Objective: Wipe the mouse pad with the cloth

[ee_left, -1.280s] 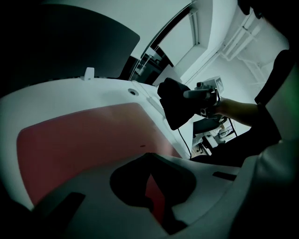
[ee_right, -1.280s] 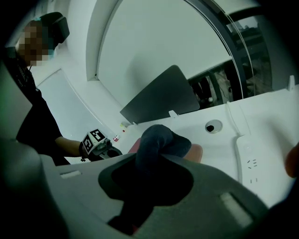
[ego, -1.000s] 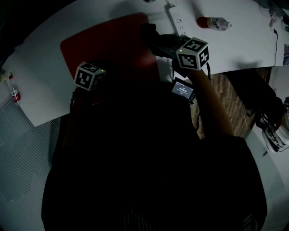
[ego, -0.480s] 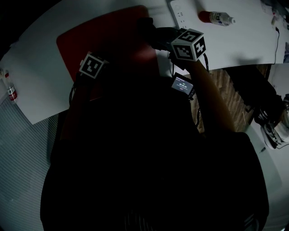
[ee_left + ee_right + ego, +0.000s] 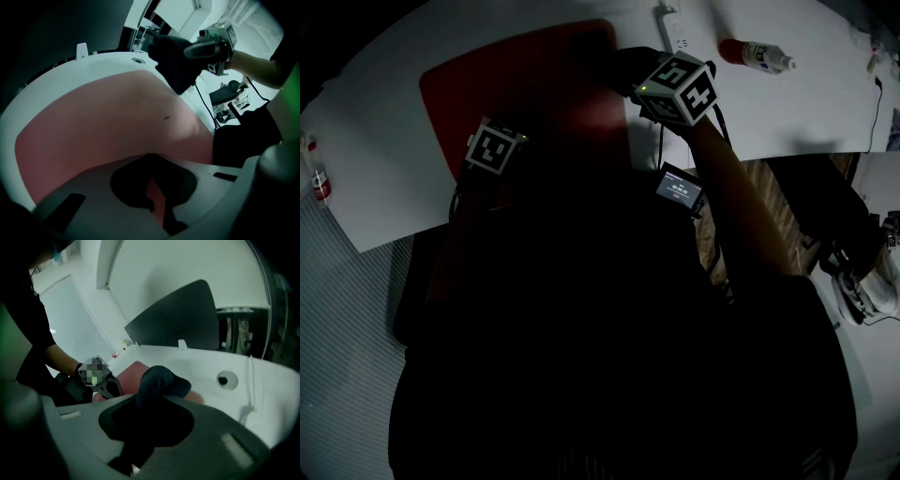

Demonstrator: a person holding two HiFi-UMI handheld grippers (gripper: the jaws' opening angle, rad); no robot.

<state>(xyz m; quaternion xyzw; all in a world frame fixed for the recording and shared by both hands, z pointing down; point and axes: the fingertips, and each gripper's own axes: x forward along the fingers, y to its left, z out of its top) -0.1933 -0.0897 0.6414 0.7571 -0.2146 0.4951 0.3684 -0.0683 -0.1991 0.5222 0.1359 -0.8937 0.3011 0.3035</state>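
The red mouse pad (image 5: 516, 94) lies on the white table (image 5: 384, 141); in the left gripper view the pad (image 5: 103, 117) fills the middle. My right gripper (image 5: 630, 73) is shut on a dark cloth (image 5: 605, 58) bunched over the pad's far right corner. The cloth (image 5: 159, 383) bulges out ahead of the jaws, and from the left gripper view it (image 5: 176, 63) hangs down to the pad's edge. My left gripper (image 5: 157, 201) sits at the pad's near edge, its jaws closed on the red pad. Its tips are hidden in the head view.
A white power strip (image 5: 673, 33) and a lying bottle (image 5: 759, 53) are on the table beyond the right gripper. A small bottle (image 5: 316, 183) stands at the far left. A cable hole (image 5: 224, 379) is in the tabletop past the cloth. My dark body hides the table's near edge.
The right gripper with the cloth has shifted slightly farther and to the left, over the pad's far right corner. The left gripper stays at the pad's near edge.
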